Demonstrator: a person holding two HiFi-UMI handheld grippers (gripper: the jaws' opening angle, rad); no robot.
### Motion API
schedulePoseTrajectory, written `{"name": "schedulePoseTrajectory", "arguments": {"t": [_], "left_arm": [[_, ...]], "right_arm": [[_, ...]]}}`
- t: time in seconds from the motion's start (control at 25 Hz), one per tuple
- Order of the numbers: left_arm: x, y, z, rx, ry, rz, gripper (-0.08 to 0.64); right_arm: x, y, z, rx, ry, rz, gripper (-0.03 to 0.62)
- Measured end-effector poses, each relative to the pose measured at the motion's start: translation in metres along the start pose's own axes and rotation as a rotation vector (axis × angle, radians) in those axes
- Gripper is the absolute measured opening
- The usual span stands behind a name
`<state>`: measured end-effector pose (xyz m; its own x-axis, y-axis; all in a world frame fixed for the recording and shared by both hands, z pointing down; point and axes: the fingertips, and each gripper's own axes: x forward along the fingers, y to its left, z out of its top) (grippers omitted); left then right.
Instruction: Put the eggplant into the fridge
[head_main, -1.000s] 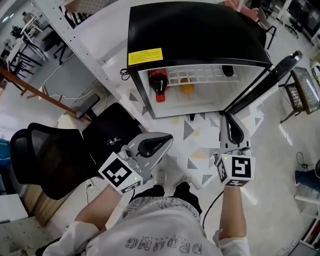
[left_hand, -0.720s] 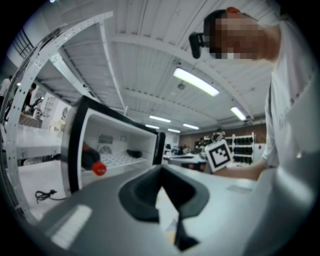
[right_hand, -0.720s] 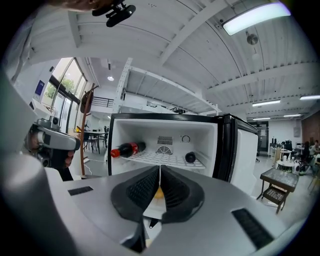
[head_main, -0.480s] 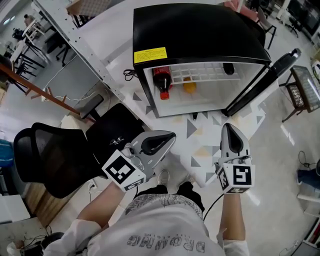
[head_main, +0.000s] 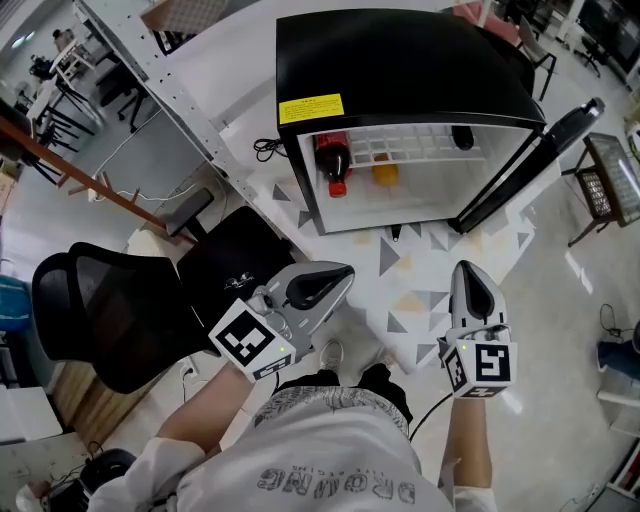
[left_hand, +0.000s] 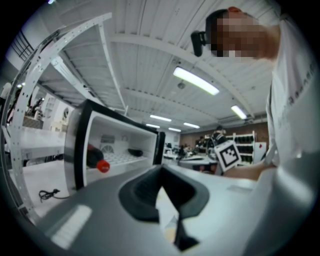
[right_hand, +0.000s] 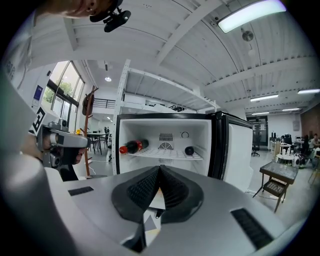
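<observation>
The eggplant (right_hand: 189, 150) is a dark rounded shape lying on the white wire shelf inside the open black fridge (head_main: 400, 60), at the shelf's right end (head_main: 461, 138). The left gripper view shows the eggplant (left_hand: 135, 152) further back on that shelf. My right gripper (head_main: 468, 275) hangs in front of the fridge, well short of it and pointing at the opening; its jaws (right_hand: 160, 169) are shut with nothing between them. My left gripper (head_main: 343, 273) is lower left of the fridge, its jaws (left_hand: 162, 170) also shut and empty.
A cola bottle (head_main: 333, 165) with a red cap lies at the shelf's left end, an orange item (head_main: 385, 172) beside it. The fridge door (head_main: 530, 165) stands open to the right. A black office chair (head_main: 100, 310) and a white metal rack (head_main: 150, 70) are at the left, and a small side table (head_main: 610, 180) at the right.
My right gripper has drawn back from the fridge toward the person and its jaws have closed. The left gripper has stayed put.
</observation>
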<state>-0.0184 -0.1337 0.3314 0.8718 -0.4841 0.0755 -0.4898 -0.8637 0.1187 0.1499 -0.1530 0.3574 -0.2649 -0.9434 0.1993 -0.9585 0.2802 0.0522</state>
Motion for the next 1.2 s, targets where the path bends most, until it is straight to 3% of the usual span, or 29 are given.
{"name": "schedulePoseTrajectory", "arguments": {"t": [1.2], "left_arm": [[0.004,0.000,0.004,-0.004,-0.016,-0.003,0.008]], "right_arm": [[-0.002,0.012,-0.001,-0.036,0.023,0.024,0.003]]}}
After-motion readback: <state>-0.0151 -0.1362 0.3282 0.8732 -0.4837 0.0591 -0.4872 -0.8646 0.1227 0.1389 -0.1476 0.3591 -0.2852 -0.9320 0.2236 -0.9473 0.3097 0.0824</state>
